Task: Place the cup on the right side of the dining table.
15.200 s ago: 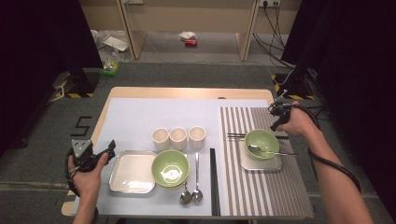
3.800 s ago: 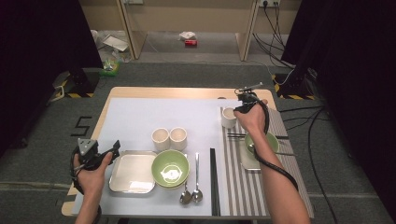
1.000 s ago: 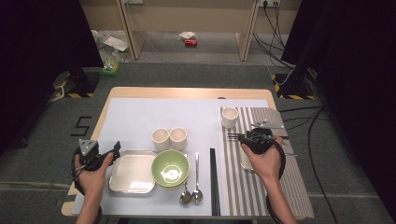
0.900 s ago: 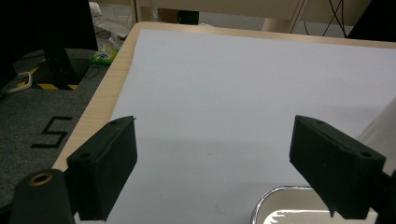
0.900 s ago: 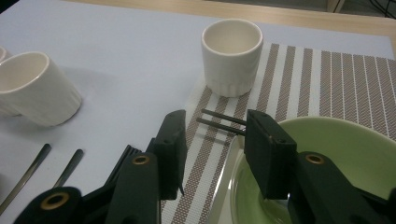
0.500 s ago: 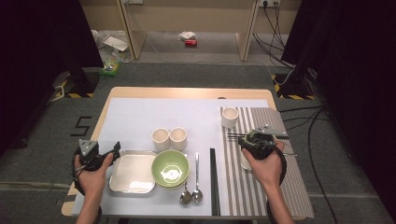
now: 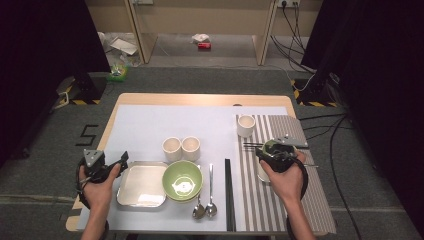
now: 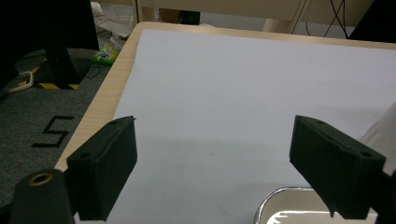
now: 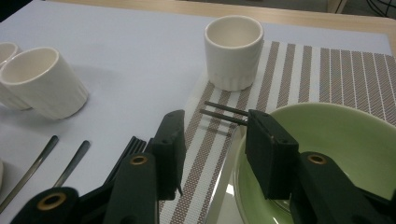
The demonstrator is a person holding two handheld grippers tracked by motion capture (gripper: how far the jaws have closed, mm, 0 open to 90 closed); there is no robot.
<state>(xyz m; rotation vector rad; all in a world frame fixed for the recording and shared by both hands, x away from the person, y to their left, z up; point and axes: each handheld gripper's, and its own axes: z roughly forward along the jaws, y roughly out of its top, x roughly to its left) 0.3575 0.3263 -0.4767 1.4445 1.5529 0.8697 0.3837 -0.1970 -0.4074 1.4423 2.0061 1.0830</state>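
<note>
Green bowl [image 7: 270, 148] sits on a small pale plate [image 7: 261, 173] on the striped placemat [image 7: 305, 200], at roughly 3 o'clock on the table in the high view. Right gripper [image 7: 272, 156] hovers over the bowl's near-left rim; in the right gripper view its jaws straddle that rim, one jaw outside at 9 o'clock, the other over the bowl's inside, gap between them open, pads not seen pressing the rim [image 9: 327, 135]. Whether a pad touches the rim: cannot tell. Jaws have just been opening slightly, rim between them.

Dark chopsticks [image 9: 224, 113] lie across the mat just at 12 o'clock of the bowl, tips pointing toward 9 o'clock. White cup [image 7: 245, 125] stands upright at 11 o'clock of the bowl, on the mat's left edge; apart from the bowl.

Second pair of black chopsticks [image 7: 229, 192] lies at 9 o'clock of the mat, running 12 to 6. Two spoons [image 7: 209, 192] beside it, further toward 9 o'clock. Second green bowl [image 7: 183, 179] next, then a square plate [image 7: 142, 183] touching or nearly touching it. Two white cups [image 7: 181, 148] stand side by side at 12 o'clock of that bowl.

Left gripper [image 7: 120, 161] held at 9 o'clock of the square plate, over the white table cover [image 7: 165, 120]; left gripper view shows jaws wide apart, nothing between them, plate corner [image 8: 289, 207] just below
</note>
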